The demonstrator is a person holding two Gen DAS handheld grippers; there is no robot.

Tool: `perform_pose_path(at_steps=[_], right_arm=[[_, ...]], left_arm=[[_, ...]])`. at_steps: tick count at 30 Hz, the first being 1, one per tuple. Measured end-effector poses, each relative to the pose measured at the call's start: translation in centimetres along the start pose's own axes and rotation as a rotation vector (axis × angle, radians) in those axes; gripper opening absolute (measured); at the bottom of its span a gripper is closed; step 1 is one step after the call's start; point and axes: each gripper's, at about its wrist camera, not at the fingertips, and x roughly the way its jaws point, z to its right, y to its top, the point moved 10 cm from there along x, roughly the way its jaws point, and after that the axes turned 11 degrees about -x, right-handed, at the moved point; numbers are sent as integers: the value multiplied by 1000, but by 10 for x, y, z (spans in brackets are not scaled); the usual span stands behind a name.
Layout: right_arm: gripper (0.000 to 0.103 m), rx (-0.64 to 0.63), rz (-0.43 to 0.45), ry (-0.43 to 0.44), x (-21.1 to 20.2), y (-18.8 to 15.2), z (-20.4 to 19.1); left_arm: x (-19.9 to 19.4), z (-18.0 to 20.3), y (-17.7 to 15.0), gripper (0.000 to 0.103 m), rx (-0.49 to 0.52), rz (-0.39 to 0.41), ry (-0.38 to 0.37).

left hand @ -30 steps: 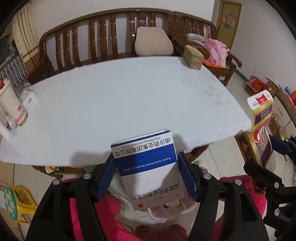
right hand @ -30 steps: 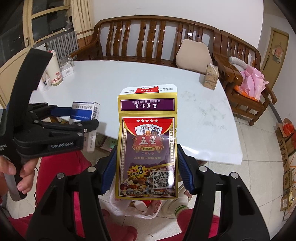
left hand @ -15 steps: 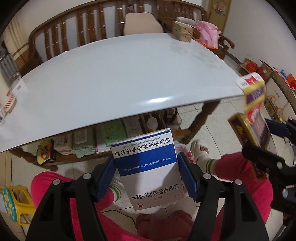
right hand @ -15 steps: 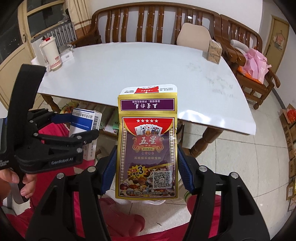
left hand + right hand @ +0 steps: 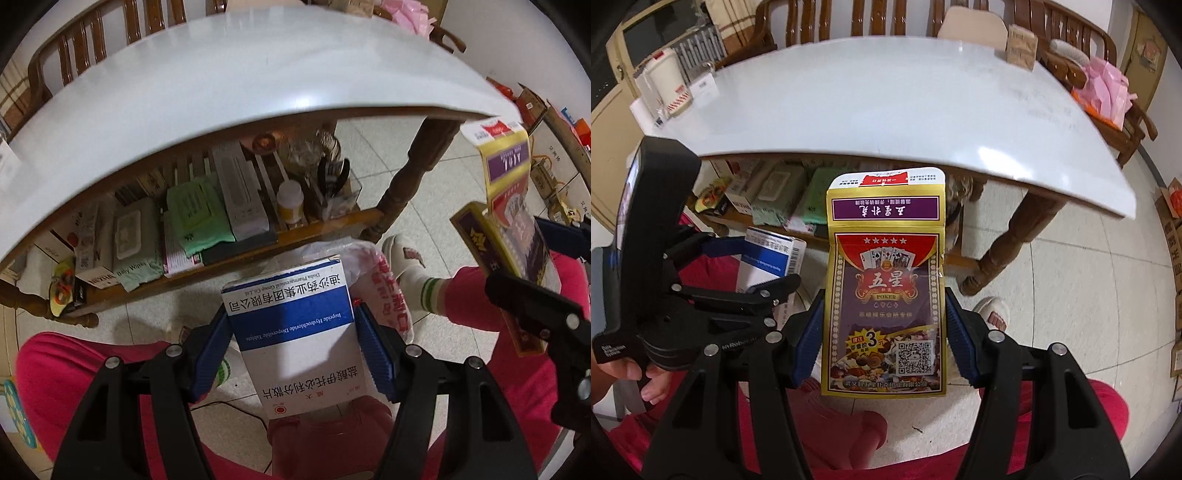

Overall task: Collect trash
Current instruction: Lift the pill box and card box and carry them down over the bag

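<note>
My left gripper (image 5: 291,339) is shut on a white and blue medicine box (image 5: 295,332), held in front of the table's near edge, over a white plastic bag (image 5: 373,280) with red print that lies on the floor between the person's feet. My right gripper (image 5: 884,332) is shut on a gold and purple playing-card box (image 5: 886,295) with its top flap open. The card box also shows at the right of the left wrist view (image 5: 509,229). The left gripper and medicine box (image 5: 772,254) show at the left of the right wrist view.
The white table (image 5: 886,96) carries a cup (image 5: 666,79) at far left and a small brown box (image 5: 1021,50) at the back. Its lower shelf (image 5: 207,218) holds wipes packs, boxes and a bottle. A wooden bench stands behind. Cardboard boxes (image 5: 1171,221) line the right wall.
Both grippers have dropped and tilted down from above the tabletop to in front of its near edge, each holding its box. The shelf, floor and plastic bag have come into view.
</note>
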Motion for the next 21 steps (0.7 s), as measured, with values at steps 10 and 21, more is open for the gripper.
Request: perform_pose_path(at_steps=[10, 21], right_arm=[[59, 20, -93, 7, 57, -19, 7], [59, 48, -211, 16, 119, -46, 17]], left_arm=[[50, -1, -11, 65, 7, -92, 25], [115, 2, -28, 65, 0, -247, 4]])
